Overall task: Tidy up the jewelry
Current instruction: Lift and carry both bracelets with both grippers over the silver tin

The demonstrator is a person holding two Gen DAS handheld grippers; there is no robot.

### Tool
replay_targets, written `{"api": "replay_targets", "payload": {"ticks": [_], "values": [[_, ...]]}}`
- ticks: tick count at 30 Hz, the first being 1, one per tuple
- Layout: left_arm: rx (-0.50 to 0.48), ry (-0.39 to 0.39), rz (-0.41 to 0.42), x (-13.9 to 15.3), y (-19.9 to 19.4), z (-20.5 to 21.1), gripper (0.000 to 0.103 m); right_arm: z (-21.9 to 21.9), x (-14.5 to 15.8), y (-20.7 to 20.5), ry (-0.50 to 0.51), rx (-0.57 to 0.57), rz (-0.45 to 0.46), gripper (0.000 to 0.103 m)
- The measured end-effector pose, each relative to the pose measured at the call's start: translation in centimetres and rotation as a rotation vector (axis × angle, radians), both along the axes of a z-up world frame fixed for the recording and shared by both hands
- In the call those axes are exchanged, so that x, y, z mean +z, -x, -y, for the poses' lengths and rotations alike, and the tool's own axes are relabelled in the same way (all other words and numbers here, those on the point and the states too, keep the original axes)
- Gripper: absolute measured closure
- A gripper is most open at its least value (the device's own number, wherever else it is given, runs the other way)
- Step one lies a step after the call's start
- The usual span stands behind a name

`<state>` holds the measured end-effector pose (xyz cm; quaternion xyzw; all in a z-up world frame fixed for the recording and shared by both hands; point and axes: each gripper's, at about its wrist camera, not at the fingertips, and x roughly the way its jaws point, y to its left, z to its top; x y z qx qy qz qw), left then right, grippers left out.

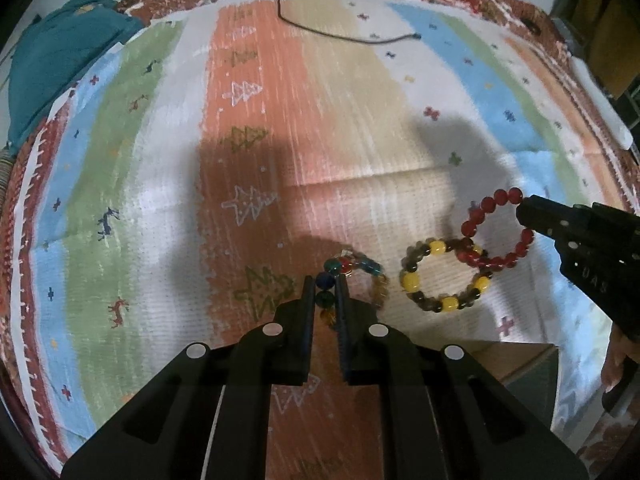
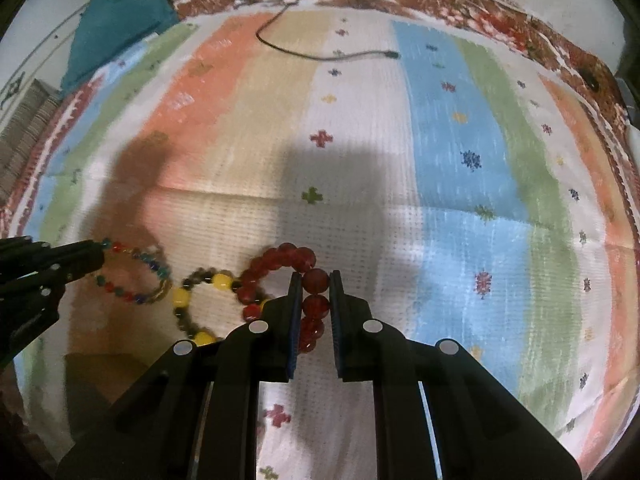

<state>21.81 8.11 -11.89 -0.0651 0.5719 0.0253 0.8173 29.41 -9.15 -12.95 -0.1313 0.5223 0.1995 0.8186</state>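
Three bead bracelets lie on a striped cloth. My left gripper is shut on the multicoloured bead bracelet, beads pinched between its fingers; it also shows in the right wrist view. My right gripper is shut on the red bead bracelet, which overlaps the yellow-and-dark bead bracelet. In the left wrist view the red bracelet and yellow-and-dark bracelet sit right of centre, with the right gripper at the red one's upper right.
A brown cardboard box sits near the front, seen dark in the right wrist view. A black cable lies at the far side. A teal cloth is at the far left. A white object lies at the right edge.
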Motion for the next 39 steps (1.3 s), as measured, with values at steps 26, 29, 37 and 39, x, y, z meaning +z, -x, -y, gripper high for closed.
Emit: {"api": "replay_targets", "payload": {"ticks": [26, 29, 37, 39], "values": [[-0.021, 0.054, 0.158, 6.1, 3.1, 2.3, 0.094, 0.7, 5.2, 4.6, -0.15, 0.018, 0.112, 0.089], [-0.019, 0.061, 0.176, 6.7, 3.5, 2.6, 0.094, 0.5, 5.8, 5.5, -0.149, 0.039, 0.137, 0.089], [-0.032, 0.053, 0.213, 8.1, 4.8, 3.3, 0.094, 0.5, 7.3, 7.4, -0.141, 0.066, 0.194, 0.089], [-0.038, 0.044, 0.219, 8.4, 5.2, 3.5, 0.094, 0.6, 7.6, 7.8, -0.14, 0.068, 0.207, 0.089]]}}
